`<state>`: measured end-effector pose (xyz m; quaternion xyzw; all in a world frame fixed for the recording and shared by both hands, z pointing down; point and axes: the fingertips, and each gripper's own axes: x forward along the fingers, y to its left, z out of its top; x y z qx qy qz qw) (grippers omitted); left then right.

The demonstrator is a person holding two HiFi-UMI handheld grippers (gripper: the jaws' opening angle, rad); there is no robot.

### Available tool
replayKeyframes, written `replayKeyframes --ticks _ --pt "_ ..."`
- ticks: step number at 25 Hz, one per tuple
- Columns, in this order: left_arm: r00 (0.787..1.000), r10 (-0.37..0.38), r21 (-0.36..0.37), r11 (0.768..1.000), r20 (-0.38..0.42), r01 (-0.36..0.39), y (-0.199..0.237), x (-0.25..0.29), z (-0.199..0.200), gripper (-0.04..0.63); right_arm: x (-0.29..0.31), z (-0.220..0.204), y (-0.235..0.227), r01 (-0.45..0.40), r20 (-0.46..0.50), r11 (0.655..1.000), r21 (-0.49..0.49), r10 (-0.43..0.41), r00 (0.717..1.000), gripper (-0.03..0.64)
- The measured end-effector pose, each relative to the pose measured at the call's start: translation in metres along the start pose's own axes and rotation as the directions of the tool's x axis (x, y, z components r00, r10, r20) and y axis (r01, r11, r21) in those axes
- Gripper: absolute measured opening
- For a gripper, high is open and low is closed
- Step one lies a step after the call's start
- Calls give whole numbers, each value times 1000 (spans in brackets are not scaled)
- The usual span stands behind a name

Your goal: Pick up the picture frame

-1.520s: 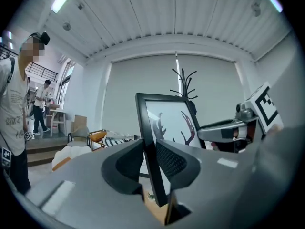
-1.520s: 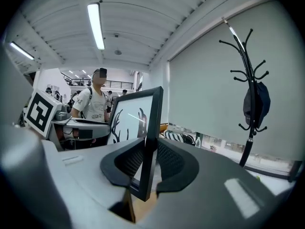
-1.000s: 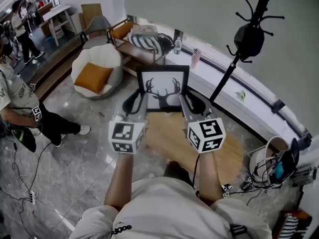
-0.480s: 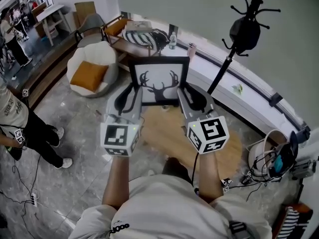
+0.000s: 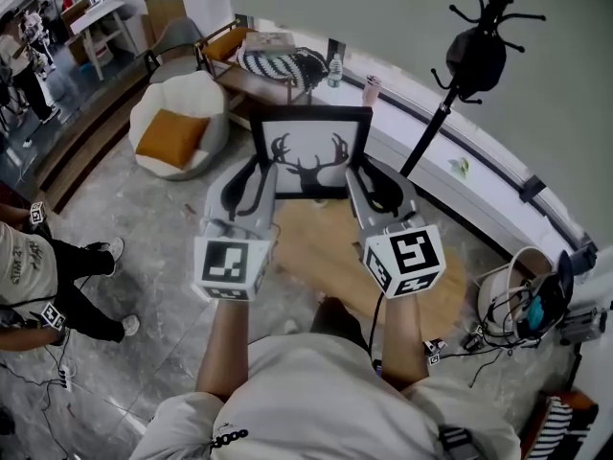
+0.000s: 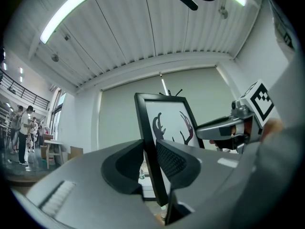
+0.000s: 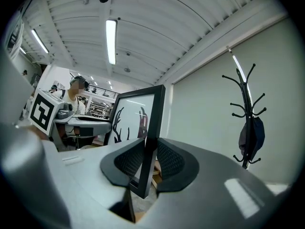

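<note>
**Frame up, held at both side edges**

The picture frame point(image 5: 308, 153) stands upright between the two grippers, over the far side of the round wooden worktop point(image 5: 321, 252) and seemingly clear of it. The left gripper point(image 5: 261, 182) has its fingers closed on the frame's left edge. The right gripper point(image 5: 356, 180) has its fingers clamped on the right edge. The pick-up looks all but done. Any further move calls for both hands travelling together and level, so the frame neither twists nor slips.
</note>
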<state>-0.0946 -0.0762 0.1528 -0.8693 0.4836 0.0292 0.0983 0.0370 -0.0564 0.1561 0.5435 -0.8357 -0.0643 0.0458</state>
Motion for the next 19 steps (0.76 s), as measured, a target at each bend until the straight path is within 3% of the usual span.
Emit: replayKeyframes --ticks 19 --pt "1000 -4 -32 999 -21 3 3 4 -10 89 1 -5 2 4 -32 1000 -13 -4 999 81"
